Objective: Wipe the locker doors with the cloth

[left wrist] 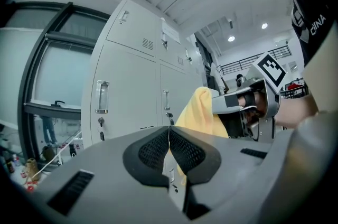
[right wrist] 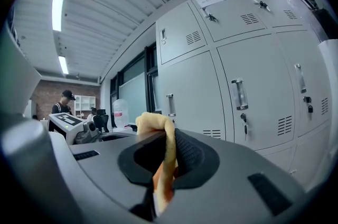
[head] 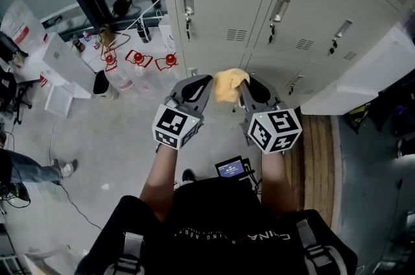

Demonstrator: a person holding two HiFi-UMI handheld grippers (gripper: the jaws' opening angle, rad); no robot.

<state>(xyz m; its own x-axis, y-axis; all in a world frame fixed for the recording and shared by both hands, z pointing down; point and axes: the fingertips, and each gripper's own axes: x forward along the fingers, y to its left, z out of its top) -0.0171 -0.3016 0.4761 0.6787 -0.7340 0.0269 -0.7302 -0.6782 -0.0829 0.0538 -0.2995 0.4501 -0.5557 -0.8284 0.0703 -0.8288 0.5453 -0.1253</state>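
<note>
Person's black shirt [head: 220,228] fills the bottom of the head view, with both forearms stretched forward toward the lockers. Left tongs [left wrist: 169,136] are closed pad to pad with nothing pinched between them. They sit just beside the cloth, probably parked there to steady or re-bunch it before the wipe. Yellow cloth [head: 228,84] is wadded up in the air between the two tools, low in front of the locker bank, and it looks clear of the metal, no contact yet. Right tongs [right wrist: 166,149] are clamped on the cloth, a fold sticking up past the pads and the rest hanging below. That grip leaves a soft pad forward to press on a panel, so this side looks like the wiping one. Grey locker doors [head: 220,1] stand straight ahead and to the right, shut, with handles, keys and vent slots. Judging by this, wiping hasn't started; next the wad needs pushing flat onto a door.
</note>
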